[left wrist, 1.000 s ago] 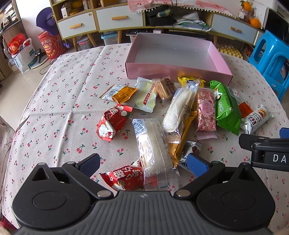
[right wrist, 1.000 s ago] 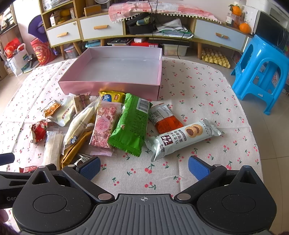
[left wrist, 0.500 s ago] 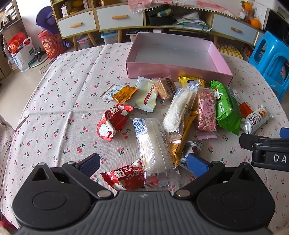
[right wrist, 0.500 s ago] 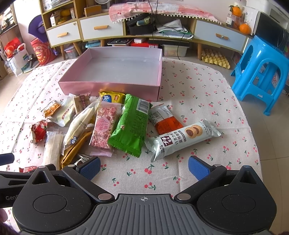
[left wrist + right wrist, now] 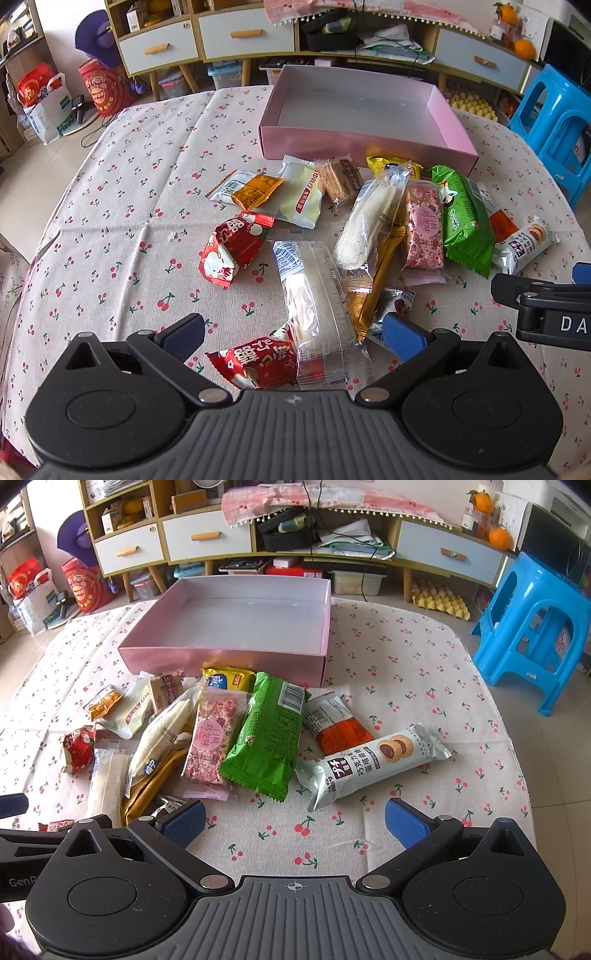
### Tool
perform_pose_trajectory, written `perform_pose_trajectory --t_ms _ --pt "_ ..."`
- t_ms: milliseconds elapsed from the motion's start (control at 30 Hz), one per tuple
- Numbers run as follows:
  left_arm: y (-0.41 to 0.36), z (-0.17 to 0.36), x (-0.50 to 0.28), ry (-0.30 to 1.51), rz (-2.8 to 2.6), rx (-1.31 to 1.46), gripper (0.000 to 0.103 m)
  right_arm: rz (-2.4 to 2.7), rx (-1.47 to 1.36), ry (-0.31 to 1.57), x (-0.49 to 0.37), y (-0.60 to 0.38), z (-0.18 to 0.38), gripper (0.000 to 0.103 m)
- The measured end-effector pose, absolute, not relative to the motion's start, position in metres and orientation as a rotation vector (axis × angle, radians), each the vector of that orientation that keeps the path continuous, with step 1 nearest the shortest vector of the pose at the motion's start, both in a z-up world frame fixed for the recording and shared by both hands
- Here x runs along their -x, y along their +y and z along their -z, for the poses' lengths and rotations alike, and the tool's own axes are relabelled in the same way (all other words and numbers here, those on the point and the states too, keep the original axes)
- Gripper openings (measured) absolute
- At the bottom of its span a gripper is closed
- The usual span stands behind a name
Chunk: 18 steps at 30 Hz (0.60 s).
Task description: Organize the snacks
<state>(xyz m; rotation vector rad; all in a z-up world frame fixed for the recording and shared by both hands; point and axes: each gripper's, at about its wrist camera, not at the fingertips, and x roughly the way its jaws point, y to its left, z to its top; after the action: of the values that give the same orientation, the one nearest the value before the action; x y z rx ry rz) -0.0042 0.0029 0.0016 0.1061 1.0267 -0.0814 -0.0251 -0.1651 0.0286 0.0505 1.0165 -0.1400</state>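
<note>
On the tabletop (image 5: 110, 229), we find left tool (image 5: 293, 330) and right tool (image 5: 293, 818) both wide open and empty; overlapping snack packets (image 5: 369, 236) risk a double pickup short of the pink box (image 5: 225, 657).

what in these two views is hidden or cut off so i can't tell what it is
- Yellow pack, right wrist view: its lower part lies under the pink bar, and its print is only partly readable.
- Small foil pack, left wrist view: mostly under the gold pack and behind the left gripper, so its kind is unclear.
- Right gripper, left wrist view: cut off by the right edge.
- Red pack, right wrist view: only a sliver shows.
</note>
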Motion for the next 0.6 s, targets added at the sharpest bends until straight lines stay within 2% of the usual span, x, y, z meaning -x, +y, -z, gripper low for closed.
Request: perform_pose_trajectory --t_ms 600 --pt "0.0068 -0.0049 -0.0001 1.025 0.072 -0.08 0.103 0.154 -0.066 1.002 0.0229 -0.1673 -0.0326 0.103"
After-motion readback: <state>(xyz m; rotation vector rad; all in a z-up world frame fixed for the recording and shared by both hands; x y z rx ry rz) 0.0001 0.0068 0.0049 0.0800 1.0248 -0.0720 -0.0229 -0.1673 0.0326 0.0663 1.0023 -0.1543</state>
